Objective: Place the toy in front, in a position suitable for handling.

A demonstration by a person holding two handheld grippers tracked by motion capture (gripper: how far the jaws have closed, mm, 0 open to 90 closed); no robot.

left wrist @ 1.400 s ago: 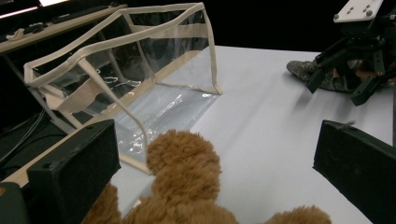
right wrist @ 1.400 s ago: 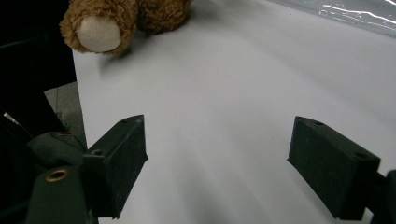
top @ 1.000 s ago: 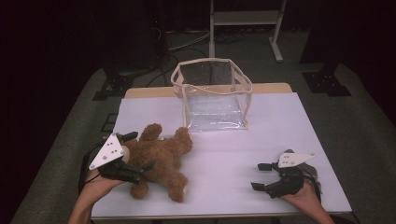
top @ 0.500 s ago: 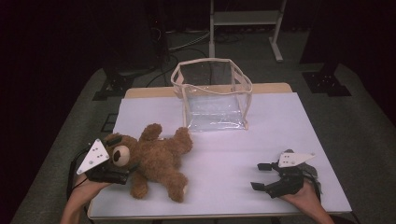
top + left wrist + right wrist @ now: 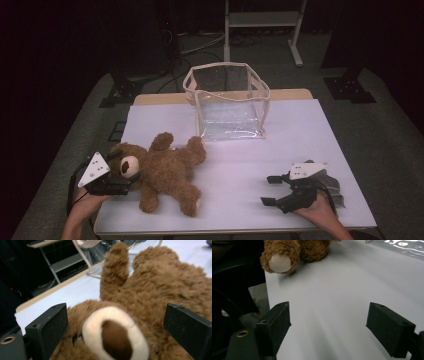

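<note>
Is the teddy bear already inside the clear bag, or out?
Out. The teddy bear lies on the white table, in front of the clear bag, which stands open at the top.

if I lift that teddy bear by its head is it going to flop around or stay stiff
The teddy bear will probably flop: its plush limbs lie splayed loosely on the table, so body and legs should dangle. It looks light for its size. The left claw, whose jaws have just been closing around the head, would likely sink into fur but hold without slipping.
</note>
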